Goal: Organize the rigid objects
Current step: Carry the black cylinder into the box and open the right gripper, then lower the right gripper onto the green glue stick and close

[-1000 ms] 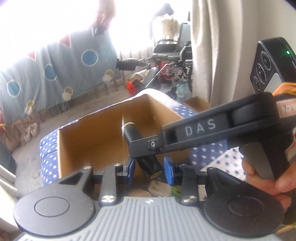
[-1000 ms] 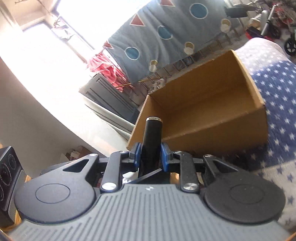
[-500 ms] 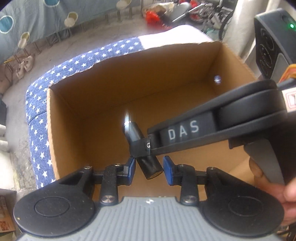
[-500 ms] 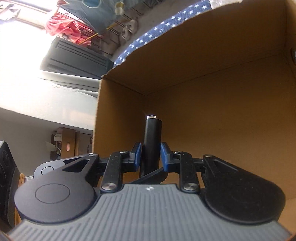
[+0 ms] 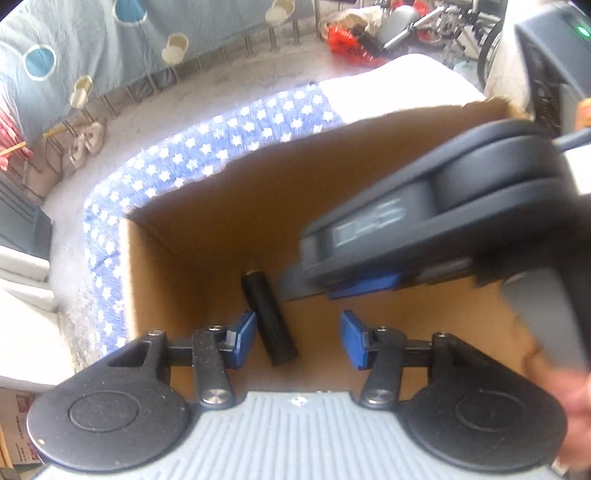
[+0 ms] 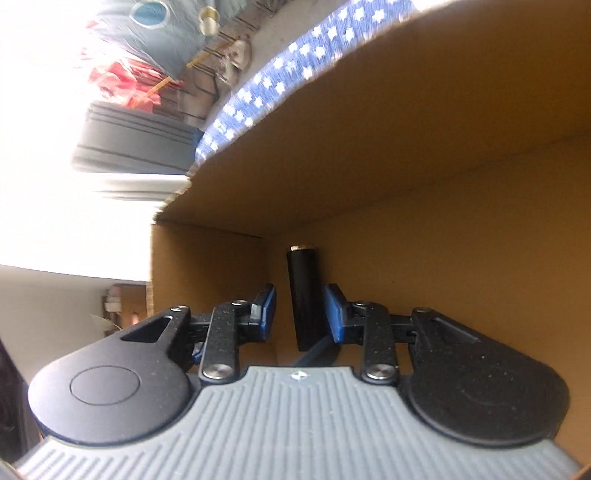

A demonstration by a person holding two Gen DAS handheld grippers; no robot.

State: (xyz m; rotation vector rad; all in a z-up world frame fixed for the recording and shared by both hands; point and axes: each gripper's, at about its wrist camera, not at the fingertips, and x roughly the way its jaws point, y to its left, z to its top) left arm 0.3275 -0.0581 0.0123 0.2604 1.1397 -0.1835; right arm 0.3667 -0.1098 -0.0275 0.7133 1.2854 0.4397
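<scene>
A black cylinder (image 5: 269, 318) with a metal tip lies on the floor of an open cardboard box (image 5: 162, 280), near its left corner. My left gripper (image 5: 298, 338) is open above the box, the cylinder just inside its left finger. My right gripper (image 6: 300, 312) is open, its blue pads apart on either side of the cylinder (image 6: 303, 295) without gripping it. The right gripper's body (image 5: 424, 229) crosses the left wrist view above the box, blurred.
The box (image 6: 443, 155) stands on a blue star-patterned cloth (image 5: 221, 140). Beyond are a concrete floor, a hanging blue sheet (image 5: 74, 48), a red object and a wheelchair frame (image 5: 424, 22). A person's hand (image 5: 554, 373) holds the right gripper's handle.
My right gripper has opened and let go of the black cylinder, which now lies on the box floor. The right gripper has drawn back to the right. The left gripper has opened wider.
</scene>
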